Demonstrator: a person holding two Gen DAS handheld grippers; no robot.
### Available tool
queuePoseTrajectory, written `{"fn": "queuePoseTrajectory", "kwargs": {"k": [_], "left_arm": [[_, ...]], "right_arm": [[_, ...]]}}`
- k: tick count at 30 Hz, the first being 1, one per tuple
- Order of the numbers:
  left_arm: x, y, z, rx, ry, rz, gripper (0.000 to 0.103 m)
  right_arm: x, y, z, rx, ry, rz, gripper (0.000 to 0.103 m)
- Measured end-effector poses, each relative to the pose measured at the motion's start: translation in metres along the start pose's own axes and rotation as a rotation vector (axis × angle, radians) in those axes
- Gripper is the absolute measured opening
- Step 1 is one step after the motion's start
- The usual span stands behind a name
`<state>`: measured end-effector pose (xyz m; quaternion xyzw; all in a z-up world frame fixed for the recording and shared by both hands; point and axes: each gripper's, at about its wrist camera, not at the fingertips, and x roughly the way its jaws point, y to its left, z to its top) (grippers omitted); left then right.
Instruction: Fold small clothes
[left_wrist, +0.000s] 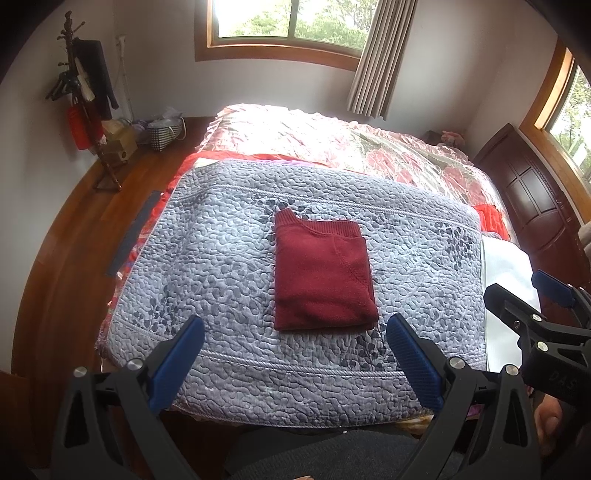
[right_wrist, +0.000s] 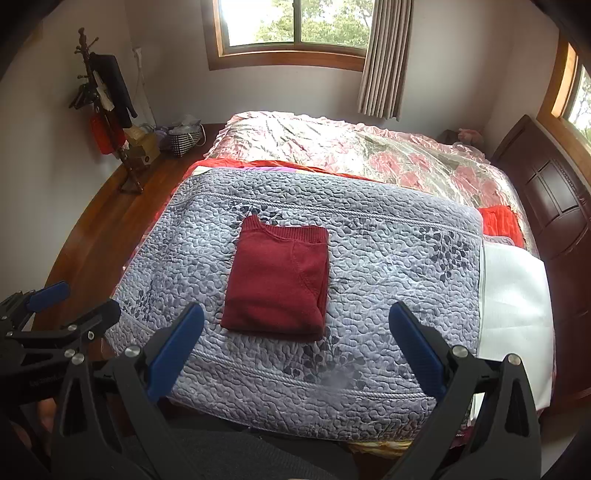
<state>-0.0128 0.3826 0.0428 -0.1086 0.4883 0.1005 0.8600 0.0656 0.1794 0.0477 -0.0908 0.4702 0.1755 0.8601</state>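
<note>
A dark red knit garment (left_wrist: 320, 275) (right_wrist: 279, 282) lies folded into a neat rectangle in the middle of the grey quilted blanket (left_wrist: 221, 258) (right_wrist: 388, 266), ribbed edge at the far end. My left gripper (left_wrist: 295, 332) hovers open above the blanket's near edge, nothing between its blue pads, the garment just beyond its tips. My right gripper (right_wrist: 295, 321) is likewise open and empty, held back from the garment. Each gripper shows at the edge of the other's view: the right gripper (left_wrist: 532, 295) and the left gripper (right_wrist: 81, 302).
The blanket covers the near part of a bed with a pink floral cover (left_wrist: 332, 140). A white cloth (right_wrist: 513, 299) and a red cloth (right_wrist: 500, 219) lie at the right. A dark wooden headboard (right_wrist: 554, 192) stands right; a coat rack (left_wrist: 83, 96) and bags (left_wrist: 166, 131) stand left on the wooden floor.
</note>
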Motion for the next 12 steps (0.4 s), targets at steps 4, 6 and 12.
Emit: {"fn": "queuePoseTrajectory", "kwargs": {"k": [4, 6, 12], "left_arm": [[0.0004, -0.0016, 0.0005, 0.001, -0.005, 0.001, 0.099], [0.0008, -0.0023, 0.0009, 0.001, -0.005, 0.001, 0.099], [0.0007, -0.0032, 0.0017, 0.005, -0.006, 0.001, 0.099]], "right_arm": [[-0.0006, -0.0008, 0.0012, 0.000, -0.001, -0.003, 0.100], [-0.0005, -0.0019, 0.0016, 0.002, 0.001, -0.005, 0.100], [-0.0011, -0.0024, 0.0018, 0.002, 0.004, -0.011, 0.100]]}}
